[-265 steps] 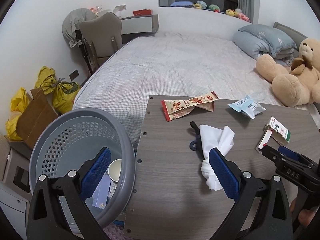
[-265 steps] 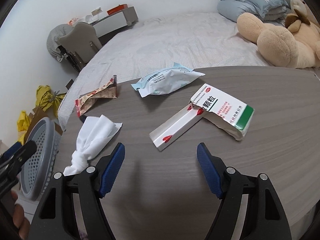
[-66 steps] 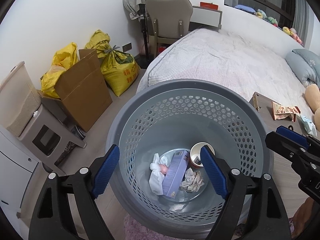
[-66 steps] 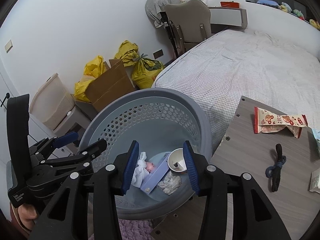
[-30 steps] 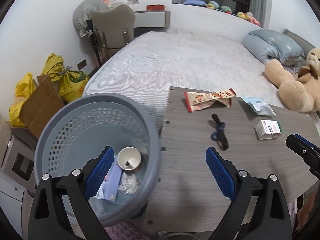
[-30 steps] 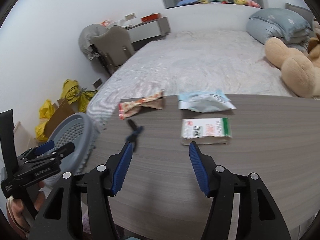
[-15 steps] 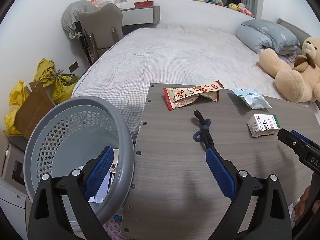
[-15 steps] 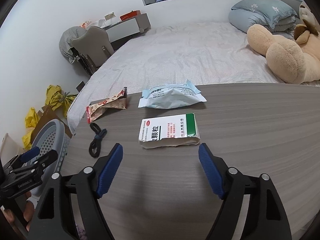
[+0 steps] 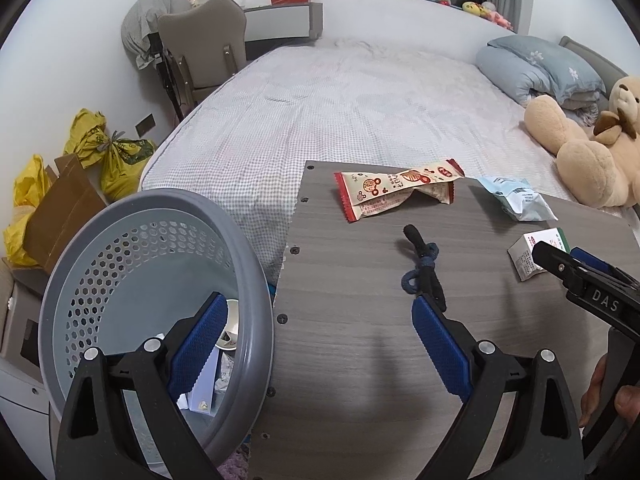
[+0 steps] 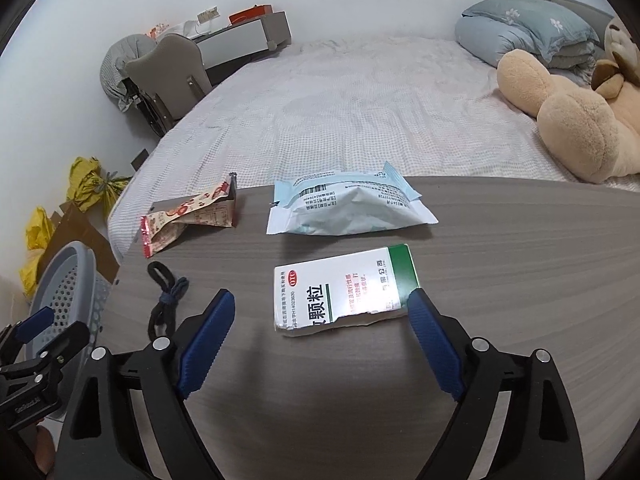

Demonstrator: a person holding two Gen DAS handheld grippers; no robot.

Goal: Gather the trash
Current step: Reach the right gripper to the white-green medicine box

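A white and green medicine box (image 10: 344, 292) lies flat on the wooden table (image 10: 500, 280). My right gripper (image 10: 320, 296) hovers just before it, and its jaws are opening; the box lies between the fingertips with neither pad pressing it. Behind the box are a pale blue pouch (image 10: 348, 210) and a red snack wrapper (image 10: 188, 218), with a knotted dark cord (image 10: 166, 300) to the left. My left gripper (image 9: 318, 308) is open and holds nothing, straddling the grey basket (image 9: 160, 216) rim and the table edge. Its right fingertip nears the cord (image 9: 422, 268). The basket holds a paper cup and other trash.
A bed (image 9: 360, 100) runs behind the table, with a teddy bear (image 9: 592, 160) and pillows at the right. A chair (image 9: 204, 48), yellow bags (image 9: 108, 148) and a cardboard box (image 9: 60, 216) stand on the floor to the left of the basket.
My right gripper has come down and closer to the medicine box while its jaws widened. My left gripper has shifted from over the basket toward the table, nearer the cord.
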